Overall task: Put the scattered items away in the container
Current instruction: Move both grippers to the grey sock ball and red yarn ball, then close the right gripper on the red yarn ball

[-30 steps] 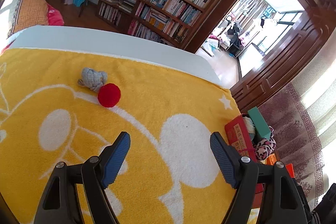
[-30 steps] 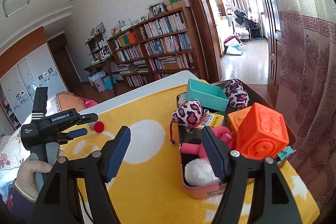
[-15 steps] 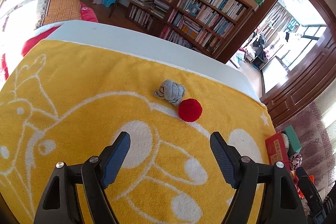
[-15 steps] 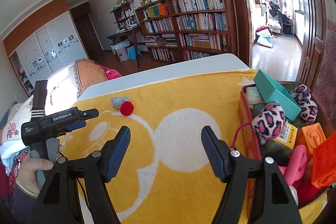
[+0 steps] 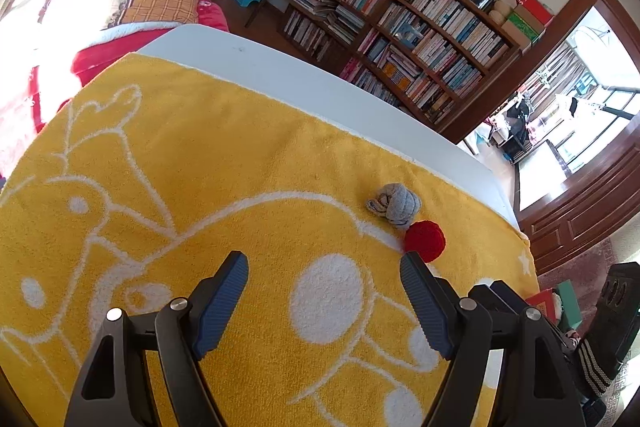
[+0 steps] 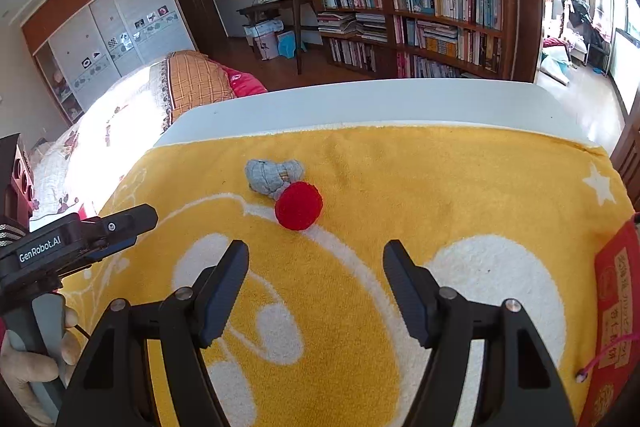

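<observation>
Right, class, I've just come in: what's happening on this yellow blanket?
A person is tidying with handheld tongs, one pair in each hand. Both the left tongs and the right tongs are open and empty, aimed toward a red ball touching a grey rolled sock on the yellow blanket. Neither item is picked up yet. The red container sits at the blanket's right edge.

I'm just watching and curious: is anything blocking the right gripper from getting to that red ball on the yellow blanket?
Nothing visible. Only bare yellow blanket lies between the open right gripper and the red ball; the grey sock bundle touches its far side.
</observation>
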Demonstrator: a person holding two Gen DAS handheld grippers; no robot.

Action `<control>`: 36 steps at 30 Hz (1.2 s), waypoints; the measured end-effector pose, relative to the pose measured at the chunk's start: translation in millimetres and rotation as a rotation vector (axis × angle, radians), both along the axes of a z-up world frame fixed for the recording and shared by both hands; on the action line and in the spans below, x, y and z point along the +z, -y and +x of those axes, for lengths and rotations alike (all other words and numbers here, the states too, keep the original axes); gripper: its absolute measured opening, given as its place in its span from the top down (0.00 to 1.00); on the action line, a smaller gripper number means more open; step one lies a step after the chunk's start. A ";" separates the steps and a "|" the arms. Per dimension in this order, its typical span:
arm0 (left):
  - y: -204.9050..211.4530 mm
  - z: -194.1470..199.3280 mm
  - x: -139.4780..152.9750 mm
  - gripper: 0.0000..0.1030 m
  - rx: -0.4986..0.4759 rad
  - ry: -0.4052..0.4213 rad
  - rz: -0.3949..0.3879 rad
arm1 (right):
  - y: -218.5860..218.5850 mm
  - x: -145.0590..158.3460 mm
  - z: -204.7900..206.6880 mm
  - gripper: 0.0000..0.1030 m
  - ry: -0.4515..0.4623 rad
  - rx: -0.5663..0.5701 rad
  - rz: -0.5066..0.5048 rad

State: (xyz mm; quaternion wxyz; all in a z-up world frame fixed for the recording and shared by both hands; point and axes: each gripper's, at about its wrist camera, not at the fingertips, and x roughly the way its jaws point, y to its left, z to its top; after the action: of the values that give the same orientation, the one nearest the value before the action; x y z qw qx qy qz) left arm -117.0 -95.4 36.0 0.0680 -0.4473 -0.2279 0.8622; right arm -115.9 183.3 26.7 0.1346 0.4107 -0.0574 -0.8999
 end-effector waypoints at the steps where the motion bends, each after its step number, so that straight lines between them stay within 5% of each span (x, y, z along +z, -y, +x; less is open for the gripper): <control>1: 2.1 -0.6 -2.8 0.22 0.005 0.008 0.003 | 5.8 -3.4 -6.2 0.29 0.008 0.008 0.001; 9: 4.3 -5.5 -15.3 0.21 0.021 0.043 -0.003 | 28.9 -22.0 -43.6 0.40 0.061 0.035 0.014; 13: 2.0 -6.0 -15.7 0.14 0.016 0.039 -0.018 | 27.2 -37.6 -63.1 0.62 0.125 0.027 0.007; 27: -56.5 -39.4 -2.0 0.14 -0.102 0.022 -0.140 | -28.9 -12.1 0.1 0.64 0.055 -0.040 -0.075; 36: -98.2 -77.9 -10.5 0.14 -0.194 0.021 -0.210 | -44.3 -16.8 -0.8 0.64 0.049 -0.073 -0.103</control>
State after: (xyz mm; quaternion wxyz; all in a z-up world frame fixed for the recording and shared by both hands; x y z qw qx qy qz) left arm -195.0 2.8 25.5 0.1015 -0.4809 -0.0931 0.8659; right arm -116.7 227.6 9.8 0.1214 0.4227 -0.1220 -0.8898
